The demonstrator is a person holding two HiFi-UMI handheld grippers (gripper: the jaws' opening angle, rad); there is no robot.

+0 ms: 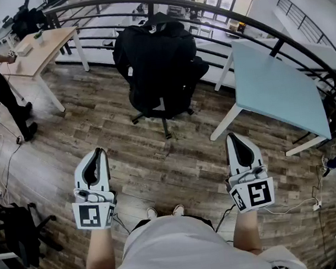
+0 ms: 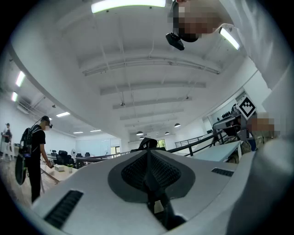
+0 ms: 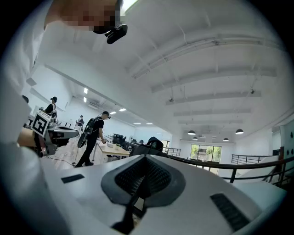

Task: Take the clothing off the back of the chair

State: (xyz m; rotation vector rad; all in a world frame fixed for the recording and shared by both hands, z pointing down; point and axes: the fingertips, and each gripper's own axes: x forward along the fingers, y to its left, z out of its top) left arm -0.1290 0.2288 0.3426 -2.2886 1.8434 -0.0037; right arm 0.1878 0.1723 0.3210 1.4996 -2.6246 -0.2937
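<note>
Both grippers are empty. The left gripper [image 1: 99,151] and right gripper [image 1: 232,135] have their jaws pressed together, pointing at the office chair [image 1: 163,110] well ahead. A black jacket [image 1: 155,57] is draped over the chair's back, which has a railing [image 1: 264,31] behind it and a pale blue table [image 1: 282,89] beside it. The jacket is probably soft, limp and fairly light. It would be best pinched at the thick fold over the backrest top. Its small white tag [image 1: 130,71] is too small to read.

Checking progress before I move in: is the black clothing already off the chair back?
No, the black clothing drapes over the back of the chair.
</note>
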